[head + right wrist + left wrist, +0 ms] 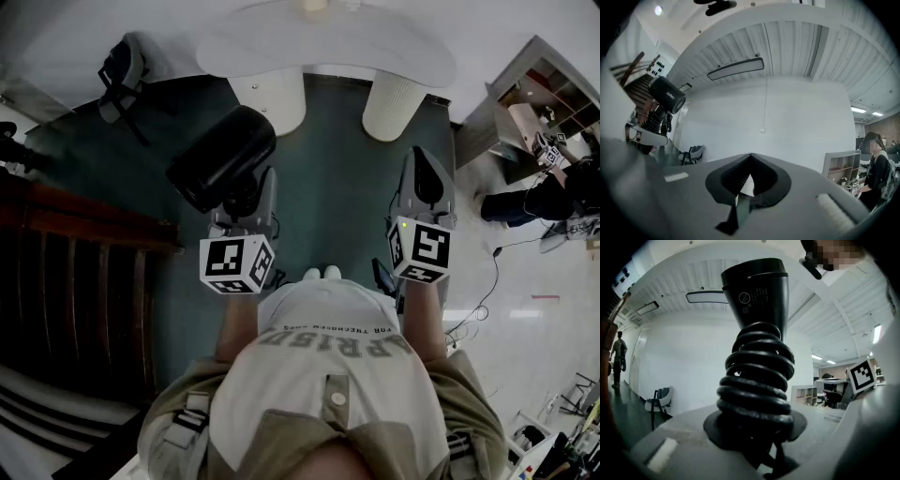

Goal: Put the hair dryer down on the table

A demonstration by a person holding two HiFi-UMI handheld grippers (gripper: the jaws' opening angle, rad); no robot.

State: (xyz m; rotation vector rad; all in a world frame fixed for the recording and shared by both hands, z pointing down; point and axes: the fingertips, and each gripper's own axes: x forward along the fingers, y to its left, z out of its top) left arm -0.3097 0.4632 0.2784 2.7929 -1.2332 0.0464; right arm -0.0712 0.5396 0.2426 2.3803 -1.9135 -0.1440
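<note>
Left gripper (242, 202) clamps the dryer (222, 155) by its cord-wrapped handle (757, 380), barrel up, probably for carrying to the far table (394, 52). Right gripper (427, 178) is closed on nothing and held clear at the right.

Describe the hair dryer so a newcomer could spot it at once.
In the head view, find the white table at the top. Just below it, the left gripper holds the hair dryer. It is a bulky black barrel with its cord coiled round the handle; the right gripper is empty.
</note>
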